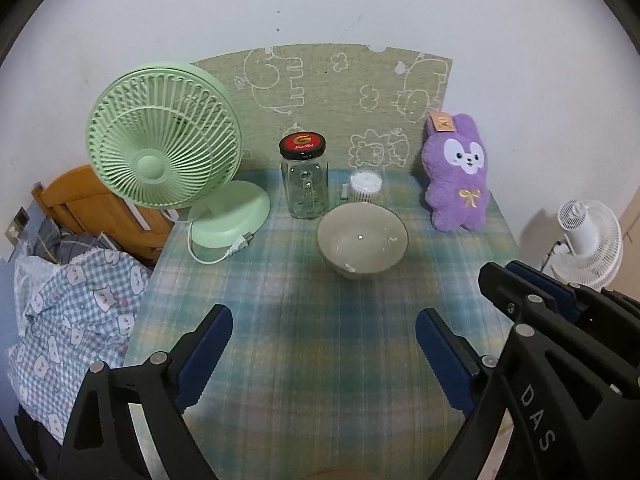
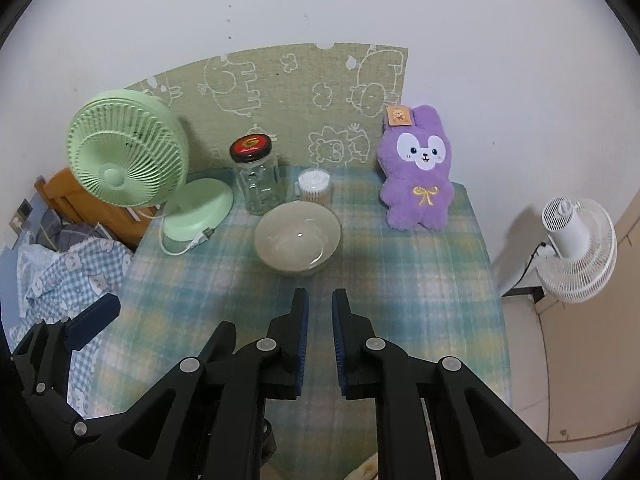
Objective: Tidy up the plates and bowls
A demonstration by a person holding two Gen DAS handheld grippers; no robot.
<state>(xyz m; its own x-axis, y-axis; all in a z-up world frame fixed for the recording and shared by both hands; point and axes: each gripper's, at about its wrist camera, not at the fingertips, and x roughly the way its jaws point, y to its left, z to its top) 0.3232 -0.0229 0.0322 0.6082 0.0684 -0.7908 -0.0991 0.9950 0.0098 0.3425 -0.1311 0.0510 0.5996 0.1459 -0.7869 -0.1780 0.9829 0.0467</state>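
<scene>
A pale grey-green bowl (image 1: 362, 242) stands upright on the plaid tablecloth (image 1: 304, 320), just in front of a glass jar; it also shows in the right wrist view (image 2: 298, 240). My left gripper (image 1: 324, 322) is open and empty, held above the cloth short of the bowl. My right gripper (image 2: 320, 300) has its jaws nearly together with a narrow gap and nothing between them, just short of the bowl. It appears at the right of the left wrist view (image 1: 504, 272). No plates are in view.
A green desk fan (image 1: 164, 140) with its cord stands at the back left. A glass jar with a red-black lid (image 1: 304, 178), a tub of cotton swabs (image 1: 366, 186) and a purple plush rabbit (image 1: 458, 172) line the back. A bed with checked bedding (image 1: 76, 300) lies left; a white fan (image 2: 576, 248) stands right.
</scene>
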